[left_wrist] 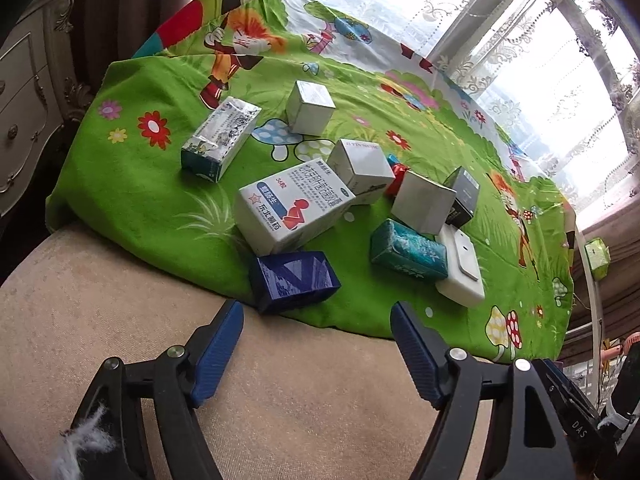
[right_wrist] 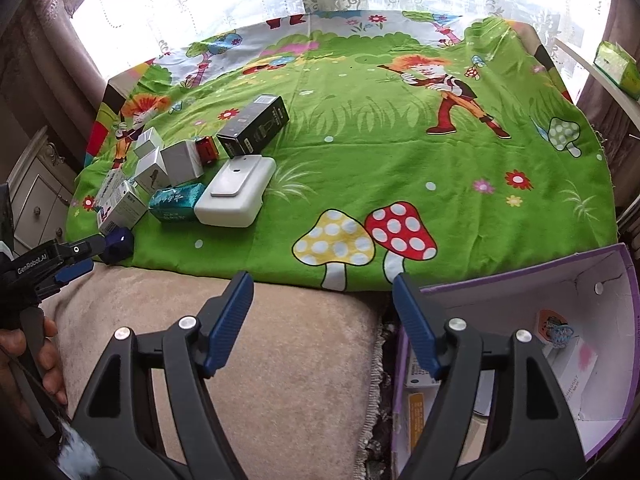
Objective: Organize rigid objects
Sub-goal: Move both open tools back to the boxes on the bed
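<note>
Several small boxes lie clustered on a green cartoon cloth (left_wrist: 132,184). A dark blue box (left_wrist: 294,280) sits at the cloth's near edge, just beyond my open left gripper (left_wrist: 316,312), which holds nothing. Behind it lie a white medicine box (left_wrist: 292,204), a teal packet (left_wrist: 406,254), a white case (left_wrist: 460,268), several silver-white cubes and a black box (left_wrist: 464,196). My right gripper (right_wrist: 322,284) stands open and empty over the beige cushion (right_wrist: 280,340), beside a purple-edged carton (right_wrist: 600,280) that has a few items inside. The left gripper (right_wrist: 76,260) shows at the far left of the right wrist view.
The cloth (right_wrist: 400,152) covers a surface by a curtained window. A pale carved drawer cabinet (left_wrist: 24,92) stands to the left. A green tissue box (right_wrist: 618,68) rests on a rail at the far right. A hand (right_wrist: 24,356) holds the left tool's handle.
</note>
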The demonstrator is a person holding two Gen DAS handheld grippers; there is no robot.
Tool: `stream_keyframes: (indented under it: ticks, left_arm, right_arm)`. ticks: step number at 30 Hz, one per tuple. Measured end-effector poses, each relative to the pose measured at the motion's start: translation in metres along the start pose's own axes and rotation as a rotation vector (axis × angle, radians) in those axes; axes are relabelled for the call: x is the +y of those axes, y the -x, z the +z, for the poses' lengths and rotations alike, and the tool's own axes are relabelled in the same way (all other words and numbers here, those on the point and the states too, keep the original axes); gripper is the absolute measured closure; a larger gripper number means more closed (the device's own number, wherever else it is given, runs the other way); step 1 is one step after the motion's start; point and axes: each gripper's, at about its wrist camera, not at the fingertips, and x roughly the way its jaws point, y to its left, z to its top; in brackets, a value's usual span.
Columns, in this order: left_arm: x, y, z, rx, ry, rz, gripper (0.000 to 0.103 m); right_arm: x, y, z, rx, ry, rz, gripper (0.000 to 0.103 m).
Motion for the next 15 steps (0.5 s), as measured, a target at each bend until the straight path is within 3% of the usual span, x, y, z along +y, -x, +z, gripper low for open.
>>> stream_keyframes:
  ticks: [15]
  left_arm:
    - [-0.006,-0.031,0.015,0.048,-0.010,0.083,0.026]
  right_arm:
    - [0.045,-0.046,0.032,0.033,0.037,0.014,0.023]
